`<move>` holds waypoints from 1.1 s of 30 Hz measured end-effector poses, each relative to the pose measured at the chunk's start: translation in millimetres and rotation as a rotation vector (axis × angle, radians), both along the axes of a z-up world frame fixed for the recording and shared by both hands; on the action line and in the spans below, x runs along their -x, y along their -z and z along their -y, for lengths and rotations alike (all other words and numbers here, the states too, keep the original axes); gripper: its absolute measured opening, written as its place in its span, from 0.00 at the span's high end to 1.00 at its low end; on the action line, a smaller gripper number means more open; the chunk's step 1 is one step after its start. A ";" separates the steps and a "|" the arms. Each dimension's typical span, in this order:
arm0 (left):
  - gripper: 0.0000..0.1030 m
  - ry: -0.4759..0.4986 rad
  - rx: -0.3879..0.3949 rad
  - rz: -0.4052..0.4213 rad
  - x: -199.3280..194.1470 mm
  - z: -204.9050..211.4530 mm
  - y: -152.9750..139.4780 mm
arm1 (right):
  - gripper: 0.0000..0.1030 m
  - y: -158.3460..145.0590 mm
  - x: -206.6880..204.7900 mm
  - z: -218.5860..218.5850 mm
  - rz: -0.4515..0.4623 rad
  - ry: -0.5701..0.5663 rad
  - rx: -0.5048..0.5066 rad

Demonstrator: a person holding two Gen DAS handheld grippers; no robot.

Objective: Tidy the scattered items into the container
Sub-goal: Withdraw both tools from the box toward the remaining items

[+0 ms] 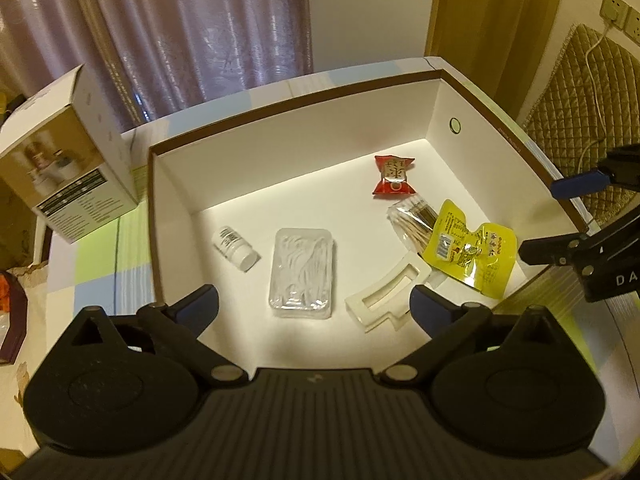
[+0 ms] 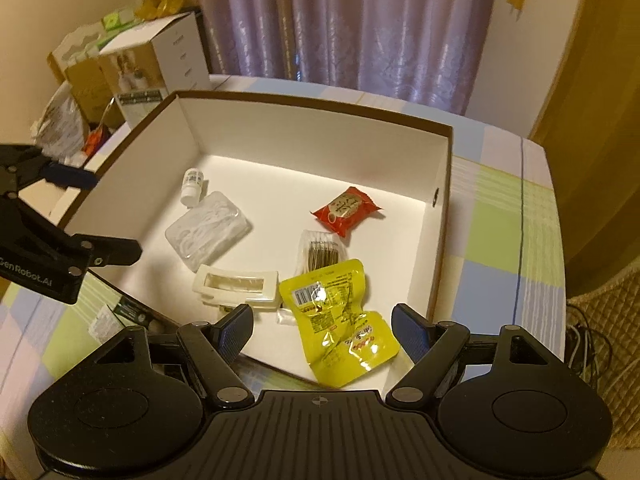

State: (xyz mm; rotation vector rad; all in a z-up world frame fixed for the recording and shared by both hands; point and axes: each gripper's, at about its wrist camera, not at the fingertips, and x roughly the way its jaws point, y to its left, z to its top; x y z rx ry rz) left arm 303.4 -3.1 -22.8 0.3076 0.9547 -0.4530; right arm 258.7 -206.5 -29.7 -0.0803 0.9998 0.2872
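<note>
A: Where did the items lie?

B: All inside the white box (image 1: 434,108), brown-rimmed, on the checked tabletop (image 1: 104,264). Small white bottle (image 1: 236,247) on its side toward the left wall. Clear plastic case (image 1: 303,273) just beside it, lying flat. Cream hair clip (image 1: 390,300) near the front edge. Red snack packet (image 1: 394,175) further back, right of centre. Cotton swab bag (image 1: 412,220) in front of it, partly under the yellow packet (image 1: 472,250).

A: Did the yellow one sit flat?

B: No. Crumpled; in the right wrist view its lower end overlapped the box's near edge.

A: Left tongs?

B: Left tongs (image 1: 314,302) spread wide, holding nothing, poised over the near side of the box; the clear case and hair clip showed between the blue pads.

A: Right tongs?

B: Right tongs (image 2: 322,326) also parted and empty, with the yellow packet between the pads, touching neither that I could tell.

A: Anything outside the box?

B: A printed carton (image 1: 76,168) stood by the box's left corner. Curtain (image 1: 180,28) behind.
</note>
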 end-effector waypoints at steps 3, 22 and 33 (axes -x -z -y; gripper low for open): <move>0.02 -0.016 0.007 0.004 8.3 -6.3 -6.1 | 0.20 -5.1 8.9 2.0 0.017 0.031 -0.026; 0.01 -0.081 0.062 0.056 63.5 -41.4 -35.3 | 0.20 -30.0 62.5 3.7 0.112 0.103 -0.191; 0.01 -0.149 0.073 -0.006 110.4 -89.5 -23.4 | 0.20 7.1 111.6 -14.7 0.055 -0.062 -0.217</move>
